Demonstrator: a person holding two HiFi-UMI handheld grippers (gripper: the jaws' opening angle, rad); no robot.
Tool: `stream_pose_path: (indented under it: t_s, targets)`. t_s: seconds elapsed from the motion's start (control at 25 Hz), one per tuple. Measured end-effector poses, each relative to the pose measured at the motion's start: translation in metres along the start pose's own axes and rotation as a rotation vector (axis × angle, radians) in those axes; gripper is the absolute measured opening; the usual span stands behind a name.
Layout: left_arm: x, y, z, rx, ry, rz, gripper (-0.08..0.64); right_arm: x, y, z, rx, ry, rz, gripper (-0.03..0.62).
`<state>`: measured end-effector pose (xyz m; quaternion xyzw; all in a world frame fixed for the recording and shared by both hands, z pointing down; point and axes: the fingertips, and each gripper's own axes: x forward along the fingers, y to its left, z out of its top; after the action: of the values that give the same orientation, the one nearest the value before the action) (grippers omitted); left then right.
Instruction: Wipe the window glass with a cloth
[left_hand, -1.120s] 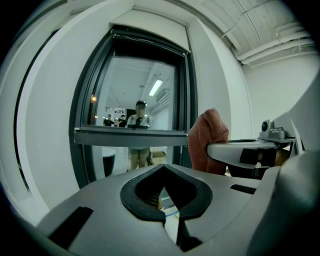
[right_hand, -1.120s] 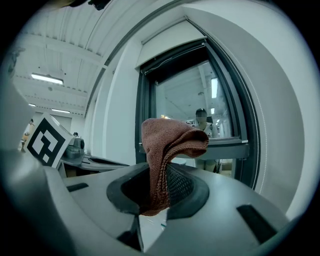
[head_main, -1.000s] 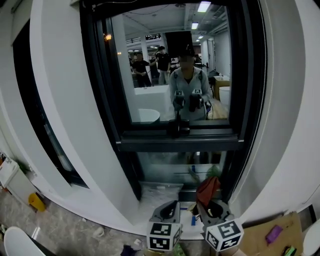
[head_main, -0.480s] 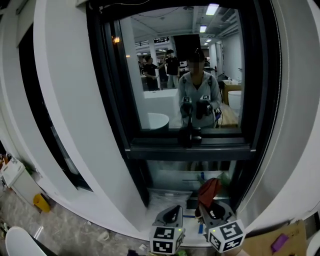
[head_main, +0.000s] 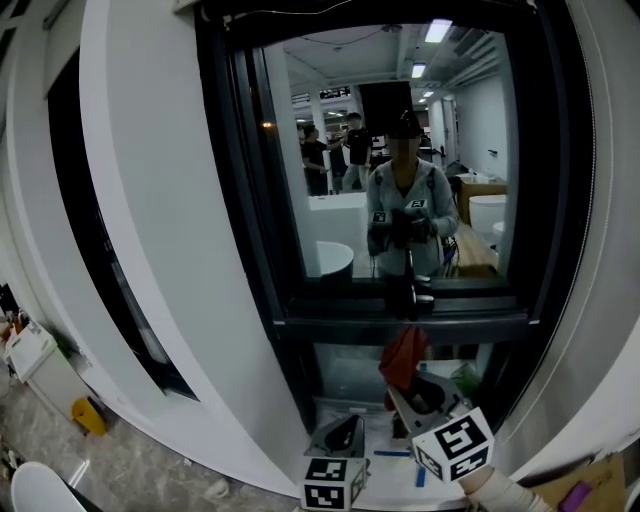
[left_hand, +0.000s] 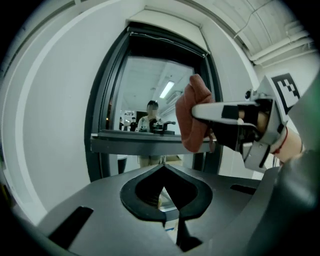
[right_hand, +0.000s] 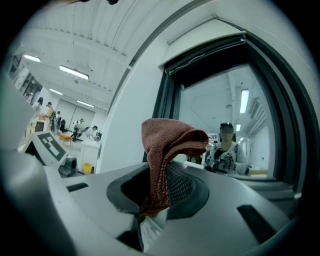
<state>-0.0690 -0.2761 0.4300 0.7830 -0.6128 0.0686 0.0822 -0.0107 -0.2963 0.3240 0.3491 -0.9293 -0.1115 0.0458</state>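
The window glass (head_main: 400, 160) sits in a dark frame and reflects a person holding both grippers. In the head view my right gripper (head_main: 400, 388) is shut on a red-brown cloth (head_main: 403, 355), held up just below the sill (head_main: 400, 325). The cloth (right_hand: 167, 150) stands bunched between the jaws of my right gripper (right_hand: 155, 200), and the glass (right_hand: 225, 115) lies ahead of it. My left gripper (head_main: 345, 428) hangs lower and to the left, shut with nothing in it. From my left gripper (left_hand: 162, 189) the cloth (left_hand: 192, 120) shows up to the right.
A white curved wall (head_main: 170, 250) flanks the frame on the left. A lower pane (head_main: 350, 375) sits under the sill. On the floor at left are a yellow object (head_main: 88, 415) and a white bin (head_main: 30, 360). Brown cardboard (head_main: 590, 490) lies at the bottom right.
My right gripper has lifted the cloth up to just under the sill. The left gripper stays low. The view has shifted, so the window sits further right.
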Motion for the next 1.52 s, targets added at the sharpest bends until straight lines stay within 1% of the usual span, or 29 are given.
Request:
stream_pose_path:
  t_s: [0.08, 0.16, 0.32, 0.56, 0.68, 0.8, 0.96, 1.04, 1.12, 1.32, 1.52]
  targets:
    - [0.003, 0.016, 0.003, -0.004, -0.005, 0.011, 0.005, 0.026, -0.005, 0.028, -0.062, -0.021, 0.023, 0.069]
    - [0.007, 0.032, 0.008, -0.01, -0.013, 0.021, 0.005, 0.055, -0.014, 0.061, -0.112, -0.077, 0.037, 0.069]
    - [0.016, 0.058, 0.019, -0.026, -0.031, 0.034, 0.005, 0.108, -0.039, 0.134, -0.197, -0.146, 0.025, 0.069]
    - [0.032, 0.09, 0.047, -0.009, -0.054, 0.049, 0.005, 0.171, -0.078, 0.238, -0.262, -0.207, -0.019, 0.069]
    - [0.041, 0.103, 0.068, 0.004, -0.062, 0.051, 0.005, 0.196, -0.092, 0.282, -0.286, -0.226, -0.034, 0.069]
    - [0.051, 0.111, 0.088, 0.013, -0.073, 0.049, 0.005, 0.219, -0.101, 0.318, -0.29, -0.235, -0.034, 0.069]
    - [0.063, 0.116, 0.101, 0.016, -0.087, 0.045, 0.005, 0.25, -0.11, 0.346, -0.273, -0.218, -0.027, 0.069]
    - [0.067, 0.118, 0.104, 0.011, -0.091, 0.041, 0.005, 0.264, -0.118, 0.352, -0.27, -0.194, -0.046, 0.069]
    - [0.07, 0.12, 0.107, 0.017, -0.092, 0.037, 0.005, 0.274, -0.129, 0.356, -0.255, -0.171, -0.074, 0.069]
    - [0.08, 0.121, 0.111, 0.024, -0.099, 0.021, 0.005, 0.288, -0.163, 0.36, -0.178, -0.14, -0.135, 0.069]
    - [0.09, 0.121, 0.114, 0.04, -0.101, 0.0, 0.005, 0.286, -0.186, 0.359, -0.155, -0.134, -0.173, 0.069]
